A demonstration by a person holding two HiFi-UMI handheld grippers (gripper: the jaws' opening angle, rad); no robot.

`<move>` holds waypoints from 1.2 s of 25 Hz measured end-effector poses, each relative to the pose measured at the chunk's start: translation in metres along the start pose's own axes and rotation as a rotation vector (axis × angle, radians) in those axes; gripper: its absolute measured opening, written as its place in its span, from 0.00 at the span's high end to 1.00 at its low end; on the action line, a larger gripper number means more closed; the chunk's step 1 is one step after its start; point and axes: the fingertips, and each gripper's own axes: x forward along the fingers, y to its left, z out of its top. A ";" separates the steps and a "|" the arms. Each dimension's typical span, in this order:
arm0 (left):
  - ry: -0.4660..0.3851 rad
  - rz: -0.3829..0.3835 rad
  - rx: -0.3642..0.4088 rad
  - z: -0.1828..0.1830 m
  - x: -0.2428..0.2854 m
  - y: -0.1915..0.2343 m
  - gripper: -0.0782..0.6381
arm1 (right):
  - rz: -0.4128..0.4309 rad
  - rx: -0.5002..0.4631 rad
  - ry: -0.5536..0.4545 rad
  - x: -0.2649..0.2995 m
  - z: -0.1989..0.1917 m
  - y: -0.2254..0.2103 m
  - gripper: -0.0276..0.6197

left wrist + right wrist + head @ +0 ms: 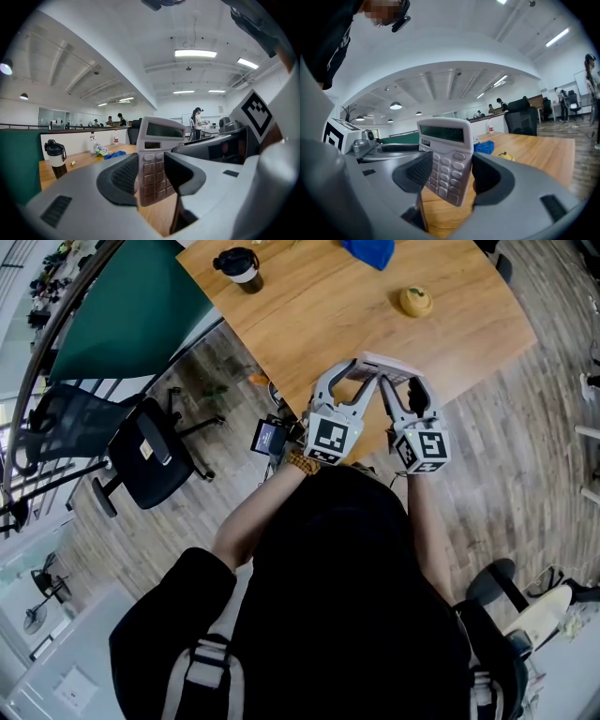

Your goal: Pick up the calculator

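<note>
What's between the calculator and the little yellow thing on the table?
Nothing, just bare wood of the table. The head view shows that stretch between the calculator and the yellow thing.

Left gripper [354,379], right gripper [401,388] — both clasp calculator [384,363].

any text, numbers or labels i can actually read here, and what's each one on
No text can be read in any view.
calculator: key print and display too blurred to read.
bottle: red label, too small to read.
marker cube: black and white square pattern, no letters or digits.
small screen: glows blue, too small to read.
</note>
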 end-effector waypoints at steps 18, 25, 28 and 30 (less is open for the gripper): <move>0.088 -0.047 -0.012 -0.031 -0.006 -0.009 0.64 | -0.047 0.010 0.103 -0.008 -0.031 -0.004 0.61; 0.122 -0.056 -0.015 -0.041 -0.006 -0.012 0.63 | -0.054 0.011 0.149 -0.008 -0.038 -0.006 0.61; 0.133 -0.053 -0.018 -0.044 -0.005 -0.013 0.63 | -0.054 0.011 0.166 -0.008 -0.041 -0.008 0.61; 0.140 -0.056 -0.014 -0.046 -0.004 -0.013 0.63 | -0.062 0.011 0.177 -0.008 -0.043 -0.009 0.64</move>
